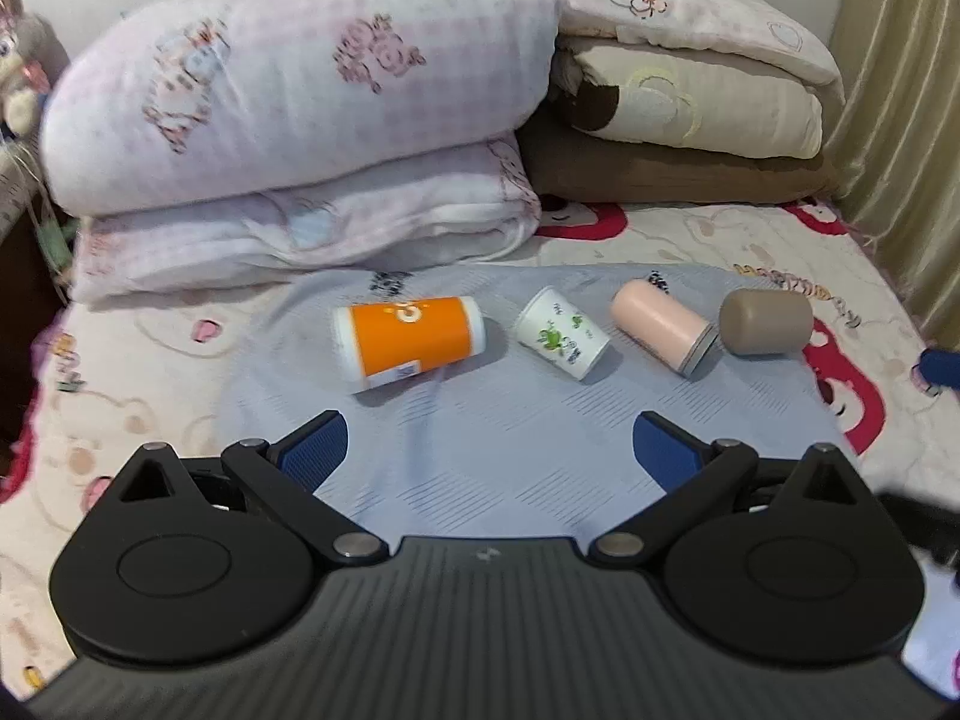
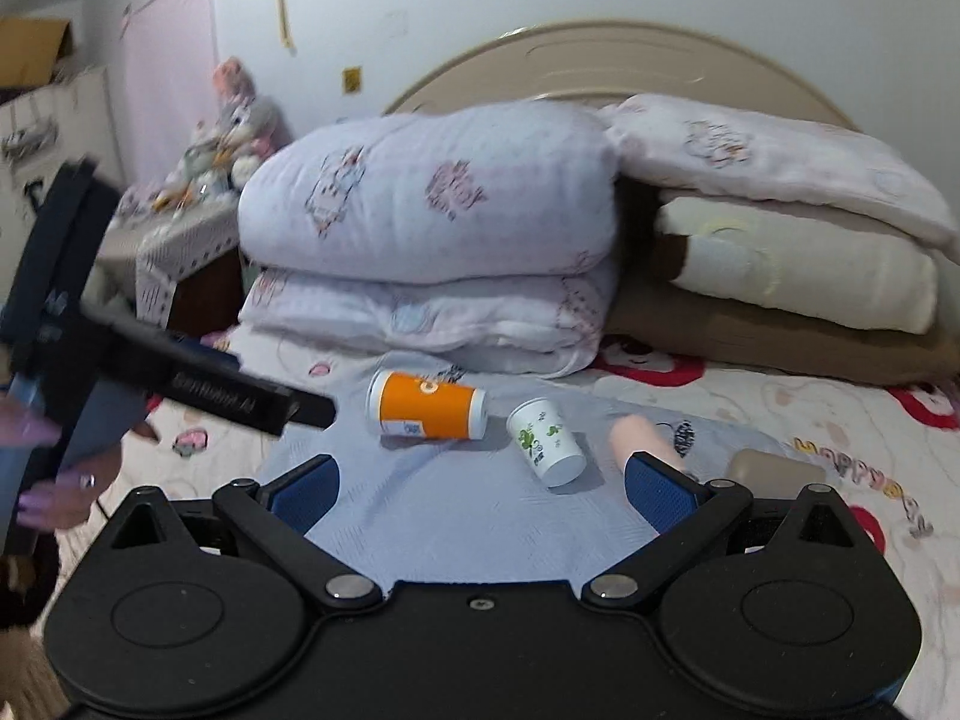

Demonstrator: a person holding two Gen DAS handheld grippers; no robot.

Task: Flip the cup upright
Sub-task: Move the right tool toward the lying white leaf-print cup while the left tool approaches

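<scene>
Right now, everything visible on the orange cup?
The orange cup lies on its side on the grey-blue cloth, leftmost of four toppled cups. Orange printed wrap with a white logo, white bands at both ends, a small label patch near one end; looks like paper. Its near neighbour is the white green-printed cup, apart from it. No gripper touches it.

Four cups are counted, all lying on their sides on one grey cloth [image 1: 480, 450]: one orange cup [image 1: 411, 333], one white cup [image 1: 561, 333] with green print, one pink cup [image 1: 663, 327] and one tan cup [image 1: 765, 321]. Two grippers are seen: the left gripper [image 1: 489, 450] and the right gripper [image 2: 480, 483], each with two blue pads set wide apart. Two stacks of bedding are counted behind the cups: one of folded pink quilts [image 1: 300, 138], one of pillows [image 1: 690, 102]. One headboard [image 2: 600, 54] is seen.
</scene>
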